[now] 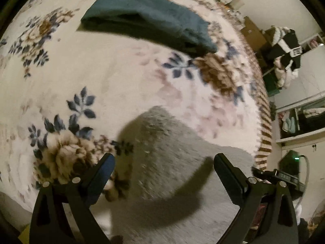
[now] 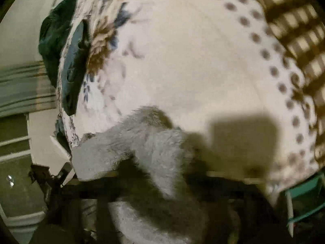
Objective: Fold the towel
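A grey towel (image 1: pixel 162 162) lies rumpled on the floral blanket (image 1: pixel 121 77), right under my left gripper (image 1: pixel 164 166). That gripper is open, its two black fingers (image 1: pixel 105 168) wide apart above the towel and nothing between them. In the right wrist view the same grey towel (image 2: pixel 152 152) fills the blurred foreground, bunched at the bed's edge and hanging over it. My right gripper's fingers are lost in dark blur at the bottom of that view, so I cannot make out how they stand or whether they hold the cloth.
A dark teal folded towel (image 1: pixel 146 20) lies at the far side of the blanket. The blanket's striped border (image 1: pixel 266 134) marks the bed edge on the right. Beyond it are shelves and heaped clothes (image 1: pixel 284 55). A teal box (image 2: pixel 304 199) sits low right.
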